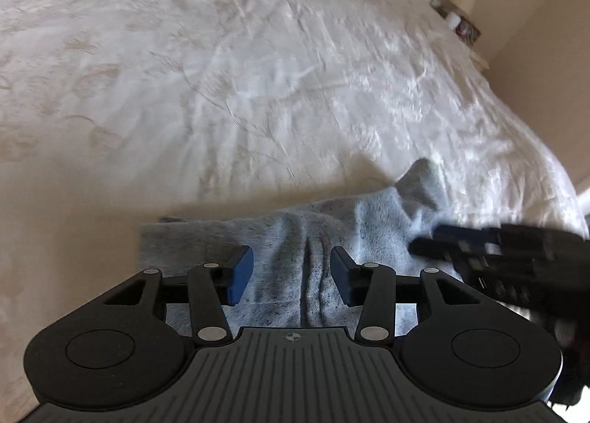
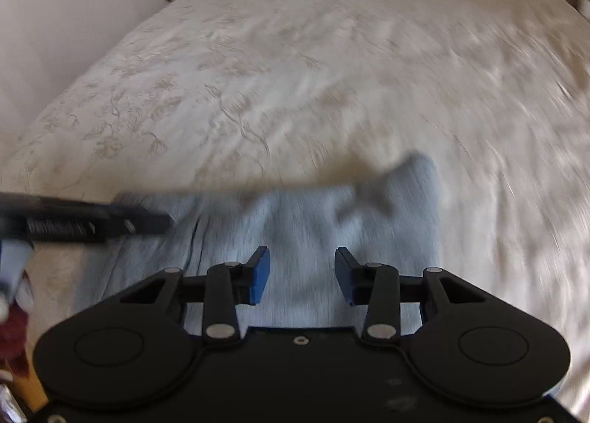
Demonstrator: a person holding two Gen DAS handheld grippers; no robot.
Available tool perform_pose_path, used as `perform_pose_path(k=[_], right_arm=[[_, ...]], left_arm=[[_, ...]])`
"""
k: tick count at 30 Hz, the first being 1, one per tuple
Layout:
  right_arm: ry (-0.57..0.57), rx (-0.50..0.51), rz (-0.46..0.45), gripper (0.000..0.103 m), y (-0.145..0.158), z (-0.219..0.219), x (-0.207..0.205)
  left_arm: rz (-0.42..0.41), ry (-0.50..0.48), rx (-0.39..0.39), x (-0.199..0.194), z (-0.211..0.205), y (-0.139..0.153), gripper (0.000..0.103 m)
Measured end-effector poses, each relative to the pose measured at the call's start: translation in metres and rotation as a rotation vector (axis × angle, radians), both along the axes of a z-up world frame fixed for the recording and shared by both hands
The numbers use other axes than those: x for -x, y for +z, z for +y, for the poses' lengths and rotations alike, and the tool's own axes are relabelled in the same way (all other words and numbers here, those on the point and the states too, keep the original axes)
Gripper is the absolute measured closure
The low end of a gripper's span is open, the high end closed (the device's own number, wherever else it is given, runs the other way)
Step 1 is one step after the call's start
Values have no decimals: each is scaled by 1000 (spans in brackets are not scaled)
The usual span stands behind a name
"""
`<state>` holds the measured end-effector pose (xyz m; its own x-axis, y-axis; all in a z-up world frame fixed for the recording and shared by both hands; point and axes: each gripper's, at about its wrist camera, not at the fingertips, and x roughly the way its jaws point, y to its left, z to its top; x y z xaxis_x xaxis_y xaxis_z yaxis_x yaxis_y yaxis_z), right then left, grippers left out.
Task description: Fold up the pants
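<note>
So the left gripper [image 1: 292, 275] hangs over the near-left part of the pants [image 1: 313, 235], jaws apart, nothing pinched, grey cloth showing in the gap. I'd guess it's between grabs, lining up on those ridges of bunched fabric right under it. The pants lie on the bed [image 1: 221, 73], right in front of both tongs. The right gripper [image 2: 302, 275] sits just beside, also parted and empty, hovering over the smoother right half, probably hunting for an edge to fold from.
</note>
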<state>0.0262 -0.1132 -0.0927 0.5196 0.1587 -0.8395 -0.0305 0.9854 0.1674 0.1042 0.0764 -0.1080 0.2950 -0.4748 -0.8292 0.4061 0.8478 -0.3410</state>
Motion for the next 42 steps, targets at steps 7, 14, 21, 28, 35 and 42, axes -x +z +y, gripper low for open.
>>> perform_pose_path(k=[7,14,21,28,35,42], right_arm=[[-79,140,142,70,-55,-46,-47],[-131,103,103,64,-37,-64,-29],[-84,44,92,61,-16,-34,54],[-123,25,222,56,-45,-25,137],[-132,6,181,54,-32,-30,149],[-205,-130,98,36,-13,-60,142]], left_arm=[[13,-39,-59,-4,9,-16,61],[-87,-75,-74,12,-4,19,59],[-94,-153,-103,65,0,20,50],[-23,-183,-214,108,7,-19,47],[-49,-71,-156,103,9,-3,45],[-30,107,-86,92,30,15,21]])
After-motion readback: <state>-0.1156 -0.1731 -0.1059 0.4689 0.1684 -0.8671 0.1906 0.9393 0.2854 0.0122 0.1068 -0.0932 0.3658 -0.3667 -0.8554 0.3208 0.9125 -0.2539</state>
